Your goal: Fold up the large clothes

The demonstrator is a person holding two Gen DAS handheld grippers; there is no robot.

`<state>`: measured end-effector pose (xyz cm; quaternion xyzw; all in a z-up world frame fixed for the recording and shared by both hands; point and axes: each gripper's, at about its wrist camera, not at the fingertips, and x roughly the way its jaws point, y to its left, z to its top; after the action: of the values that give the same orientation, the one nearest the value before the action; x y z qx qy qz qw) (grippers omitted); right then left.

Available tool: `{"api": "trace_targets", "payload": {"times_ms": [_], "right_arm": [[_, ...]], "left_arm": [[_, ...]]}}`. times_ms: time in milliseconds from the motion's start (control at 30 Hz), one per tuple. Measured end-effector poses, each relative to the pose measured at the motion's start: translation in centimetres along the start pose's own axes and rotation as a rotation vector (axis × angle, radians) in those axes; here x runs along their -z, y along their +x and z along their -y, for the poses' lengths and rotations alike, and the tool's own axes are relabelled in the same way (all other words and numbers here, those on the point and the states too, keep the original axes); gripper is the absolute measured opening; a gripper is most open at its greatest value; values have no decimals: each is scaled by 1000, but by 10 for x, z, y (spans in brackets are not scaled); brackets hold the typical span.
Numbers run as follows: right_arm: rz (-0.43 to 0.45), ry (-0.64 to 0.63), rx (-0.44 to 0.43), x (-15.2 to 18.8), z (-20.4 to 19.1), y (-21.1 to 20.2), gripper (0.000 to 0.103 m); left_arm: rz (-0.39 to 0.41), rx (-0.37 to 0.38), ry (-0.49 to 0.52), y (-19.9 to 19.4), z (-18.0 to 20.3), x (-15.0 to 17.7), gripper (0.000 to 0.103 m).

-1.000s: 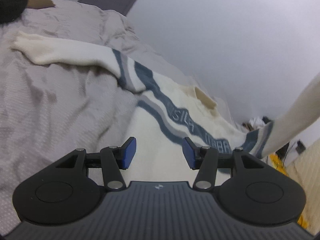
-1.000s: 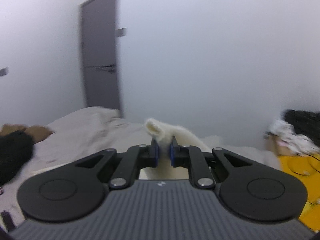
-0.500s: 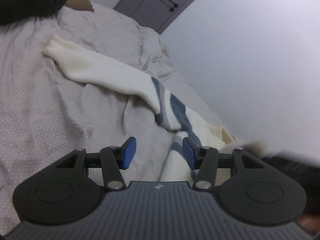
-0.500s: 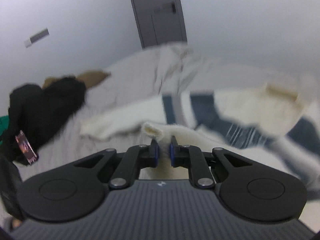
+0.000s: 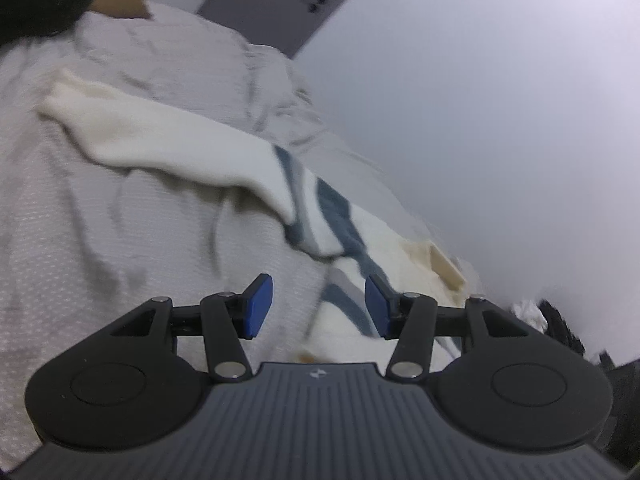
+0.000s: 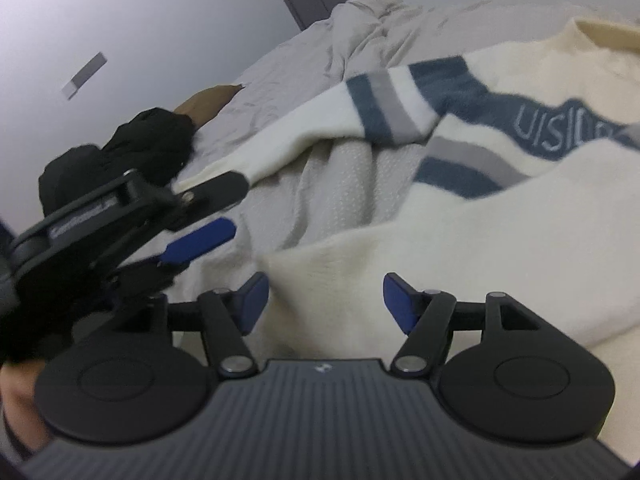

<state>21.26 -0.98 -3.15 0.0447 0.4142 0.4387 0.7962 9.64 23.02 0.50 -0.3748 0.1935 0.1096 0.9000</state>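
Right gripper (image 6: 323, 304) fingers just spread — sweater (image 6: 460, 248) sleeve lies between, seemingly unpinched.

The cream sweater (image 6: 460, 240) carries pale grey capitals on its dark blue chest band (image 6: 560, 124), reading "USI" before the letters blur. Left of the sweater, white lettering on the left tongs (image 6: 192, 216) is too smeared to read.

Rumpled grey bed (image 6: 352, 168); cream striped sweater (image 6: 500, 216), black garment (image 6: 132, 148) on it.
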Motion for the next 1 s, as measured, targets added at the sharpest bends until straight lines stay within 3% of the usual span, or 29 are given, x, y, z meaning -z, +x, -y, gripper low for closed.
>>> {"api": "trace_targets", "payload": {"times_ms": [233, 467, 667, 800, 1000], "right_arm": [[10, -1, 55, 13, 36, -44, 66], [83, 51, 132, 16, 84, -68, 66], [143, 9, 229, 10, 109, -51, 66], [124, 43, 259, 16, 130, -29, 64], [117, 19, 280, 30, 136, -12, 64]], "left_arm": [[-70, 45, 143, -1, 35, 26, 57], [-151, 30, 258, 14, 56, 53, 56], [-228, -77, 376, 41, 64, 74, 53], [-288, -158, 423, 62, 60, 87, 52], [-292, -161, 394, 69, 54, 85, 52]]}}
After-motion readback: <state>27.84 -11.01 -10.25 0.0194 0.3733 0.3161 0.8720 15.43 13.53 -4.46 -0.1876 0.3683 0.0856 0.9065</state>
